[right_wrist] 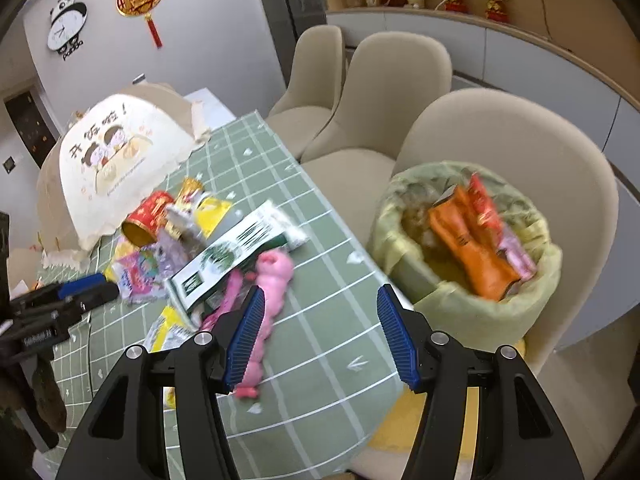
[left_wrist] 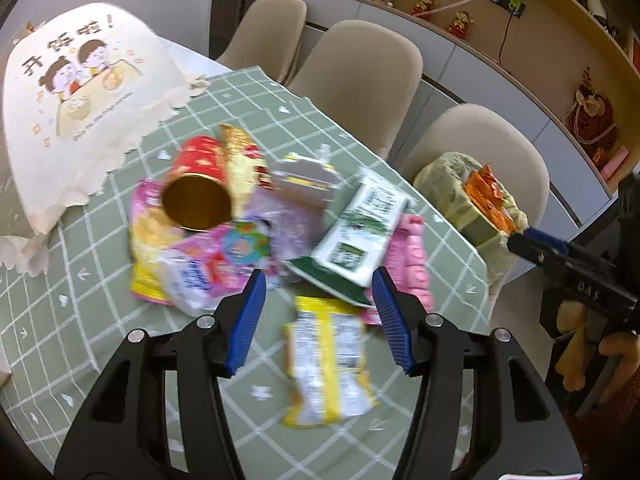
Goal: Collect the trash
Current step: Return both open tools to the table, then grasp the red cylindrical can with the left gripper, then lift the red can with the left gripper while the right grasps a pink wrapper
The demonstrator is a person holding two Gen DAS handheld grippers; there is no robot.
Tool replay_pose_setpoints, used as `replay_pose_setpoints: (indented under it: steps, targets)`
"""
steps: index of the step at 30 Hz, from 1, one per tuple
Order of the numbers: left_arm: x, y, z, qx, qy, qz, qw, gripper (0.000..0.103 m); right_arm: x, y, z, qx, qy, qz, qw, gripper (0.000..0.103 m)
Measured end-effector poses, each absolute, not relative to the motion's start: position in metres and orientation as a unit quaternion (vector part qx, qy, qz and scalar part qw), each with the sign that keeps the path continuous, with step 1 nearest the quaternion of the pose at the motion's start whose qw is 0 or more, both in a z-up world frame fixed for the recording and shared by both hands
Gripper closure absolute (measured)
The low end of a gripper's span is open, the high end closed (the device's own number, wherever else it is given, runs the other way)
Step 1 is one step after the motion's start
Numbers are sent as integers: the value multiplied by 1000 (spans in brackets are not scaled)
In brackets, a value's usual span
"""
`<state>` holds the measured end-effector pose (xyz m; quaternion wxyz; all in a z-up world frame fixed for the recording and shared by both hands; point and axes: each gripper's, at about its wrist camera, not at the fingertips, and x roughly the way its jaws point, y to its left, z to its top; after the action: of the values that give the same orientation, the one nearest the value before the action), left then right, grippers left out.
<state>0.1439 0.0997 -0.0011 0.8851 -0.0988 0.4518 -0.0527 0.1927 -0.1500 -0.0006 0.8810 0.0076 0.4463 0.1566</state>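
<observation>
Left wrist view: one red cylindrical tin [left_wrist: 198, 188], three beige chairs [left_wrist: 360, 80] along tabletop's edge; left tongs [left_wrist: 318, 320] and right tongs [right_wrist: 320, 334] wide, empty.

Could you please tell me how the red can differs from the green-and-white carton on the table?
The red can is round, with a gold open mouth; the green-and-white carton is flat-sided and printed. The red can lies by the food cover; the carton lies nearer the bin. Both lie on their sides in the trash pile.

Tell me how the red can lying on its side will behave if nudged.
The red can lies on its side, round, so it will probably roll. Its open gold mouth looks empty, so likely light. It rests on loose wrappers, which may slip beneath it.
</observation>
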Motion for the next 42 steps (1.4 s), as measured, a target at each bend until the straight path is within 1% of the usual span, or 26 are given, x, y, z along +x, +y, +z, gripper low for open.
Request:
replay_pose_setpoints:
  steps: [4,8,11,14,15,17,19,24,26,29,30,35,37,39,42]
  targets:
    - [144,147,-8,-108,433,-31,894,49,186,-134,-8,-17,452,136,881,48]
    - [149,193,-24,-150,430,-6,890,49,185,-127,-12,-34,455,118,882,48]
    - [162,213,-33,-177,431,-3,885,49,186,-126,-14,-38,456,110,882,48]
    - [182,217,-33,-196,426,-18,883,49,189,-126,-16,-36,458,110,881,48]
    - [192,216,-31,-199,422,-19,884,47,189,-126,-16,-31,458,115,881,48]
    - [208,212,-31,-194,421,-12,886,44,189,-125,-16,-19,457,127,880,48]
    - [226,208,-36,-185,424,4,887,44,188,-123,-17,-6,455,138,880,48]
    - [254,196,-56,-171,454,36,874,44,188,-104,-24,-10,458,150,876,48]
    - [258,195,-64,-183,477,36,859,45,193,-95,-28,-6,464,163,870,48]
    - [252,196,-62,-189,479,37,856,54,205,-81,-31,-12,467,174,867,48]
    - [248,197,-59,-190,480,36,856,55,209,-79,-31,-13,465,174,868,48]
    - [210,203,-31,-207,455,20,866,55,232,-78,-28,31,473,194,859,48]
    - [195,202,-22,-210,448,14,869,55,227,-70,-34,19,491,205,846,48]
    - [181,200,-16,-208,443,10,872,54,217,-61,-43,1,502,213,838,53]
    - [168,199,-15,-207,444,10,872,54,203,-51,-55,-33,507,224,832,54]
